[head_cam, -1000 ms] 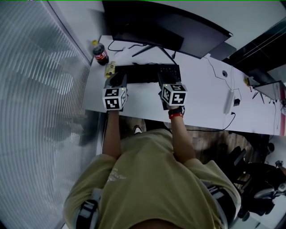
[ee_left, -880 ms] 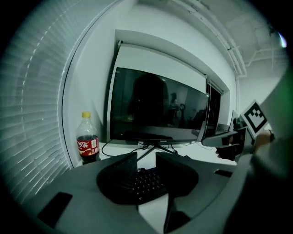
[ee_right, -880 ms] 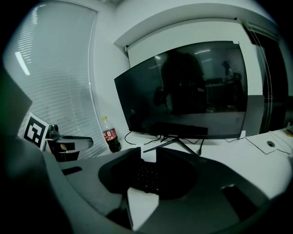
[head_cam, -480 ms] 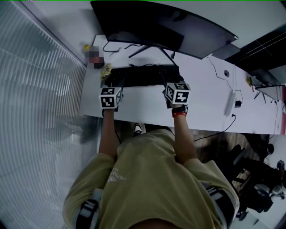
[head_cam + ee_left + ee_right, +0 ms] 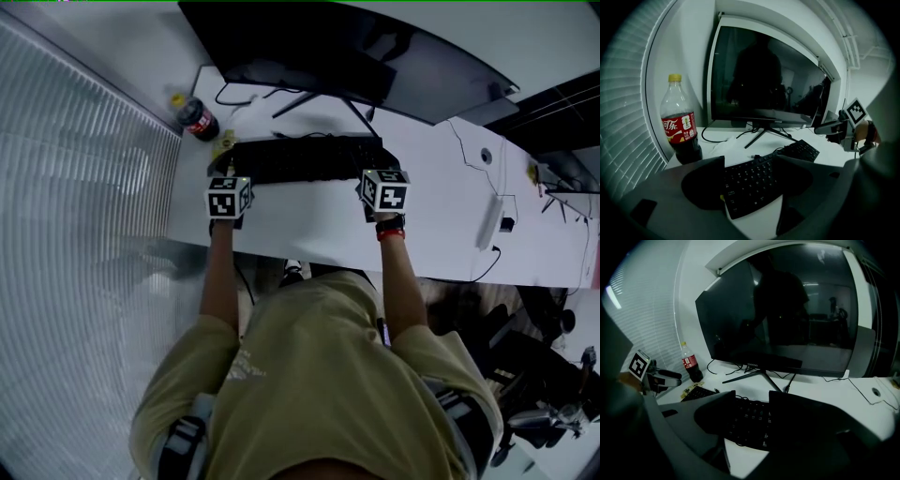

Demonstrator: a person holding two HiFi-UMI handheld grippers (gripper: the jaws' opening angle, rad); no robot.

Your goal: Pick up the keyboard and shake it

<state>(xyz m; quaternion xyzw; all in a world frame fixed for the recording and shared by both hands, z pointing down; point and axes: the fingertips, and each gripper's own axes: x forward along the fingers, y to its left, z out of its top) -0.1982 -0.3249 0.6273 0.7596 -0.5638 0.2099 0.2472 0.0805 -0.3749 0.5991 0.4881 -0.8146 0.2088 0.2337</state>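
A: Where's the keyboard (image 5: 300,157)?
B: Flat on the white desk (image 5: 309,230), just in front of the monitor (image 5: 347,56) stand.
A: L gripper (image 5: 751,180)?
B: Jaws opening, pads off it. Keyboard's left end lies btwn them.
A: R gripper (image 5: 752,418)?
B: Same: opening, not pressing, keyboard's right end btwn the jaws.
A: Rest of the desk?
B: Cola bottle (image 5: 195,117) upright at the far left corner, near the keyboard's end. Thin cables (image 5: 469,141) trail over the right part.
A: Room?
B: Ribbed blinds (image 5: 84,187) along the left, white wall (image 5: 693,47) behind the monitor, screen dark. Person in an olive tee (image 5: 319,375) at the desk's near edge.
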